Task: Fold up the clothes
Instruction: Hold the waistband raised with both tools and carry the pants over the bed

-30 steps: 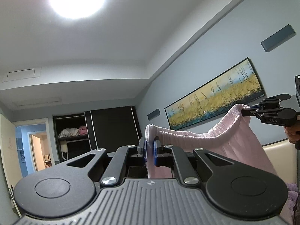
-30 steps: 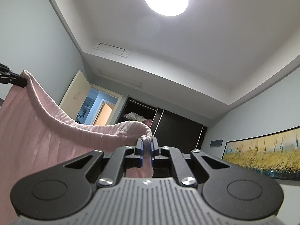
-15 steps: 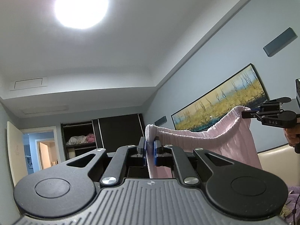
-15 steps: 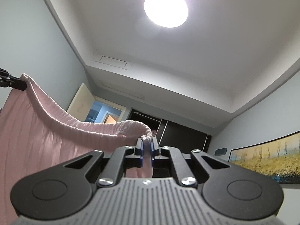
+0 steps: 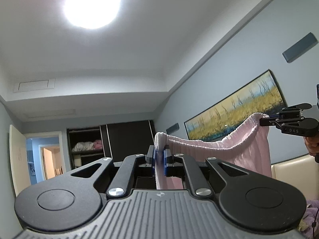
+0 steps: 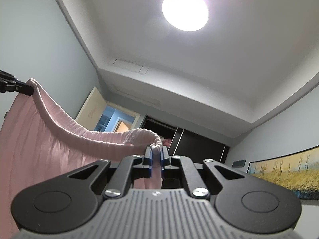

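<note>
A pale pink ribbed garment (image 5: 247,149) hangs in the air, stretched by its elastic band between both grippers. My left gripper (image 5: 159,155) is shut on one end of the band, with cloth bunched above its blue pads. My right gripper (image 6: 156,155) is shut on the other end; it also shows at the right of the left wrist view (image 5: 267,119), held by a hand (image 5: 311,145). In the right wrist view the garment (image 6: 39,143) drapes down at the left from the left gripper's tip (image 6: 30,90). Both cameras tilt up toward the ceiling.
A round ceiling light (image 5: 91,4) glares overhead. A long landscape painting (image 5: 235,109) hangs on the right wall above a cream headboard (image 5: 293,169). A dark wardrobe (image 5: 111,141) with clothes on a shelf and an open door (image 5: 19,159) stand at the far end.
Both grippers have tilted further up, so more ceiling shows and the wardrobe sits lower. The pink garment stays gripped at both ends and sags a little more.
</note>
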